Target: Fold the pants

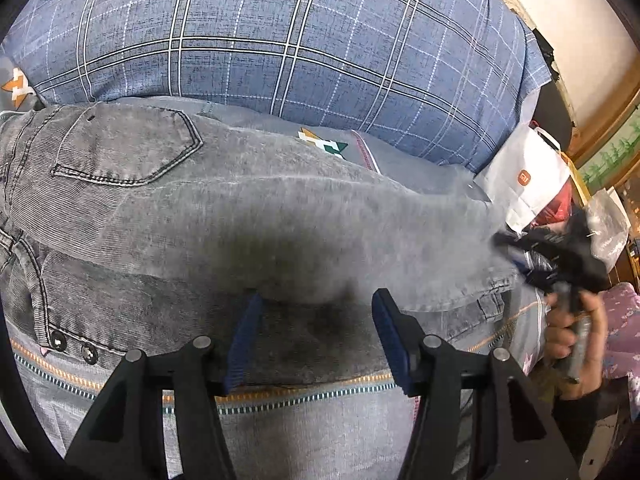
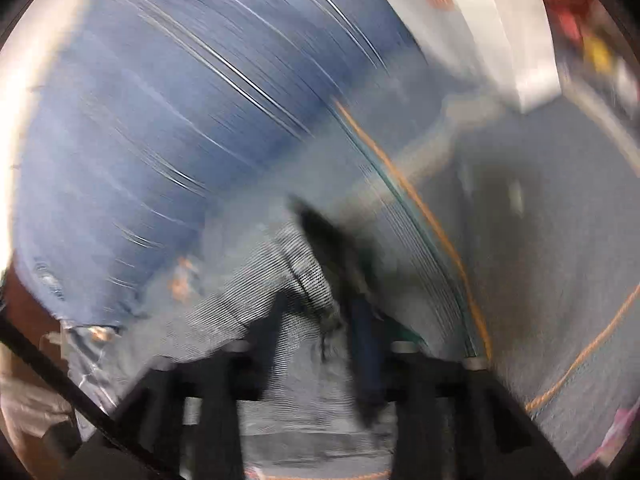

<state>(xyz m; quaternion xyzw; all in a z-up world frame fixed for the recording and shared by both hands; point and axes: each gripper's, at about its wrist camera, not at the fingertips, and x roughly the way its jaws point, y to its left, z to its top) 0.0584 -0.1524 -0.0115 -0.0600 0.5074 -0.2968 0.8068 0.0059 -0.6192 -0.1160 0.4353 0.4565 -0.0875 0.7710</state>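
Observation:
Grey jeans (image 1: 168, 208) lie across the bed, back pocket and waistband at the left. One leg (image 1: 360, 240) is lifted and blurred, stretched toward the right. My left gripper (image 1: 316, 320) is open and empty just above the lower leg fabric. My right gripper (image 1: 568, 264) shows at the far right of the left wrist view, held by a hand at the leg hem. In the blurred right wrist view, my right gripper (image 2: 320, 320) is shut on the grey jeans hem (image 2: 288, 280).
A blue plaid quilt (image 1: 300, 40) is piled behind the jeans. The grey bedsheet (image 1: 320, 424) has an orange and teal stripe. A white paper bag (image 1: 524, 180) and dark clutter stand at the right beside the bed.

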